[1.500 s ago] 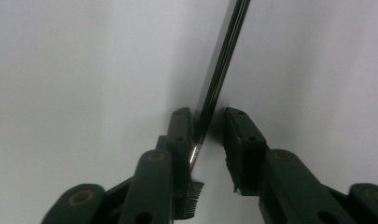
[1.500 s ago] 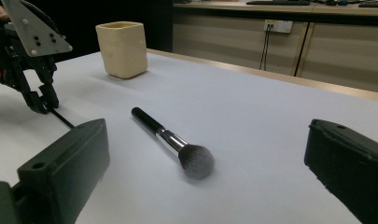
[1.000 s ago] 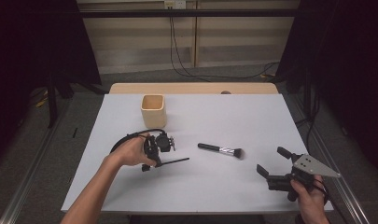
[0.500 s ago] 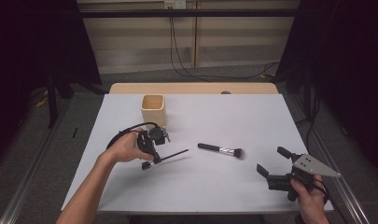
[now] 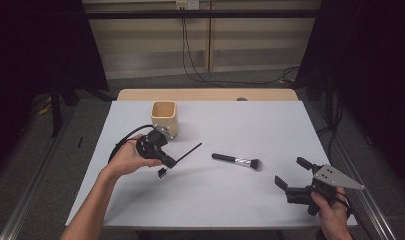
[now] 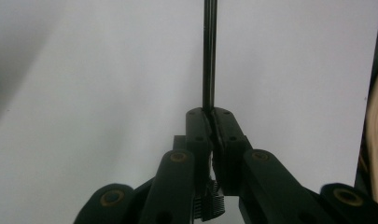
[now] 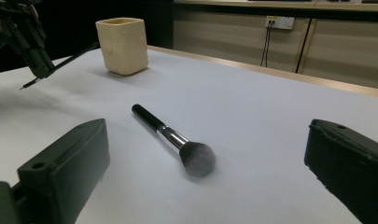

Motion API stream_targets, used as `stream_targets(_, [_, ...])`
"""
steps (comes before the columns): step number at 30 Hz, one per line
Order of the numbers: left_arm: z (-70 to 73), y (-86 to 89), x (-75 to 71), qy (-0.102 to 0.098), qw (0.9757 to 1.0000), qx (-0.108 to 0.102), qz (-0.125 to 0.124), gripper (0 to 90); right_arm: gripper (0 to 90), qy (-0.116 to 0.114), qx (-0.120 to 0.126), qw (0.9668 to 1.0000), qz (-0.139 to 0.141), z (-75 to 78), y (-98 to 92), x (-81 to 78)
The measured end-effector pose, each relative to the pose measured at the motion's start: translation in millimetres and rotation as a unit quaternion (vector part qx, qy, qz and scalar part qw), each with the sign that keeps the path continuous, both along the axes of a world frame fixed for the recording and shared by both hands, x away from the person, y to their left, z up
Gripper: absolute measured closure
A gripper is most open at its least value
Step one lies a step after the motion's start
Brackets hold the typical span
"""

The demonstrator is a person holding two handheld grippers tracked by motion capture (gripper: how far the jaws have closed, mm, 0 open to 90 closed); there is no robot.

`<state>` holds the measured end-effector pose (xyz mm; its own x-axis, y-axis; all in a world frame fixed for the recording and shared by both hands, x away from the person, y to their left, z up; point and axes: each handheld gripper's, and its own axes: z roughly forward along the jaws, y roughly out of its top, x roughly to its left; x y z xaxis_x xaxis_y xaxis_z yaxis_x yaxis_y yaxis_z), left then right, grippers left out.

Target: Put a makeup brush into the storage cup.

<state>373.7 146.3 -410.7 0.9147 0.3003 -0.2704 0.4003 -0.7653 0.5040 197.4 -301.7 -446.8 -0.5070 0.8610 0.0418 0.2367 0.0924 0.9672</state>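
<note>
Beige cup (image 5: 165,118) sits just beyond the left hand-held gripper (image 5: 166,161), which pinches a thin black stick (image 5: 189,151), probably a brush handle, angled up-right past it.

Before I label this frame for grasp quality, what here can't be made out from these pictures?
- Inside of the beige cup: hidden by its own walls in the high view and the right gripper view.
- Far tip of the thin black stick clamped by the left gripper: cut off by the top edge in the left gripper view; too small to identify in the high view.
- Makeup brush bristles: blurred in the right gripper view.
</note>
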Motion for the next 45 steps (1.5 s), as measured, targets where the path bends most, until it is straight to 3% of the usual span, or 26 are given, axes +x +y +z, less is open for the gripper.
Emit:
stream_targets(3, [3.0,6.2,-1.3,-0.027,0.9996,-0.007,0.007,86.3,0.0,0.0,0.001,1.0,-0.001,-0.2,-0.3,0.3])
stream_targets(5, [4.0,9.2,-3.2,-0.035,0.9986,-0.028,0.026,86.3,0.0,0.0,0.001,1.0,-0.001,0.0,-0.2,0.2])
stream_targets(7, [4.5,12.7,-4.4,-0.047,0.9962,-0.053,0.051,86.3,0.0,0.0,0.0,1.0,0.001,0.0,0.0,0.2])
stream_targets(11, [4.4,19.2,-7.3,-0.062,0.9916,-0.087,0.073,86.3,0.0,0.0,0.0,1.0,0.001,-0.1,0.6,0.5])
stream_targets(15, [6.4,23.3,-11.9,-0.083,0.9841,-0.12,0.102,86.3,0.0,0.0,0.0,1.0,0.0,-0.1,0.6,0.4])
stream_targets(21, [16.2,28.9,-18.2,-0.116,0.9664,-0.169,0.155,86.3,0.0,0.0,-0.001,1.0,0.001,-0.1,0.9,0.5])
stream_targets(24, [18.5,27.8,-23.8,-0.119,0.9631,-0.186,0.155,86.2,0.0,-0.001,0.001,1.0,0.001,0.0,0.5,0.4])
stream_targets(29, [19.1,22.1,-32.1,-0.119,0.9629,-0.198,0.139,86.2,0.0,0.0,0.002,1.0,0.002,0.1,0.4,0.4])
stream_targets(34, [17.7,17.1,-39.4,-0.116,0.9591,-0.218,0.138,86.2,0.0,-0.001,0.002,1.0,0.004,0.3,0.8,0.3])
stream_targets(40, [15.8,4.2,-47.4,-0.112,0.9616,-0.222,0.116,86.2,0.0,-0.001,0.001,1.0,0.007,0.5,1.3,-0.3])
stream_targets(45, [19.6,-4.9,-53.2,-0.113,0.9612,-0.229,0.104,86.1,0.0,-0.002,0.002,0.9999,0.011,0.9,2.3,-0.5])
